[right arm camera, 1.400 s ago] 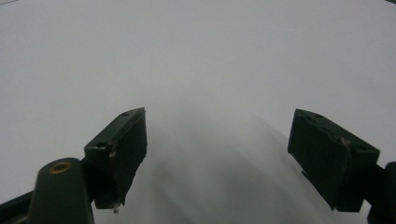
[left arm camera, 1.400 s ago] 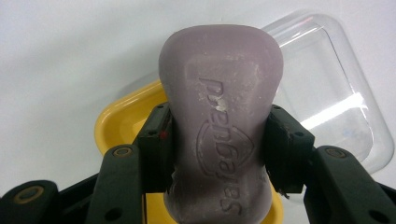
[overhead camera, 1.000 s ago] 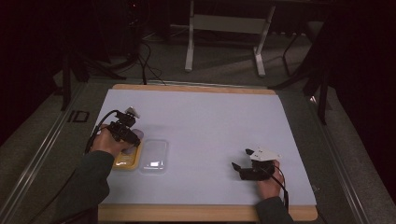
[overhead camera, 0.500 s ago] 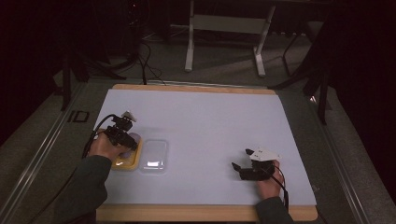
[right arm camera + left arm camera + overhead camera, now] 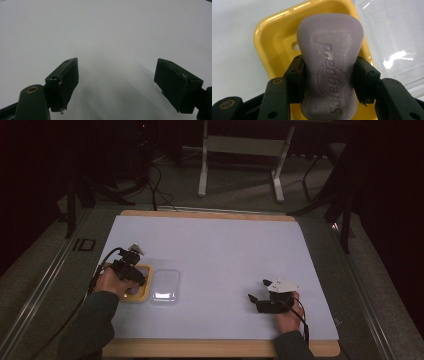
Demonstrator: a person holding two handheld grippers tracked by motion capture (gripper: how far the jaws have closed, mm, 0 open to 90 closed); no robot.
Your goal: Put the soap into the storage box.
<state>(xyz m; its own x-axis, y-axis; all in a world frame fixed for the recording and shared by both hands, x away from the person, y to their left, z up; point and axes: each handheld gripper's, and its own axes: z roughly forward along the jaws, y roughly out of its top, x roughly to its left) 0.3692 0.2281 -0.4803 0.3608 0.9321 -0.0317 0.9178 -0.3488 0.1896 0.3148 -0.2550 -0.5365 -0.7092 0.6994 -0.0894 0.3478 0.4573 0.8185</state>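
Note:
A purple bar of soap [image 5: 329, 60] with an embossed logo is clamped between the black jaws of my left gripper [image 5: 328, 75], directly over a yellow soap dish [image 5: 274, 45]. In the high view the left gripper [image 5: 131, 270] sits over the yellow dish [image 5: 142, 290] at the table's left. A clear plastic lid [image 5: 165, 285] lies just right of the dish, also seen as the clear lid [image 5: 392, 42]. My right gripper [image 5: 260, 292] rests at the front right, open, with its jaws [image 5: 117, 85] wide apart over bare white surface.
The white table top [image 5: 225, 255] has a wooden edge [image 5: 210, 347] at the front. Metal rails run along both sides. A stand's legs [image 5: 240, 165] and cables lie on the floor behind the table.
My left gripper has shifted slightly left and toward the front, settling over the yellow dish with the soap. The right gripper has stayed still.

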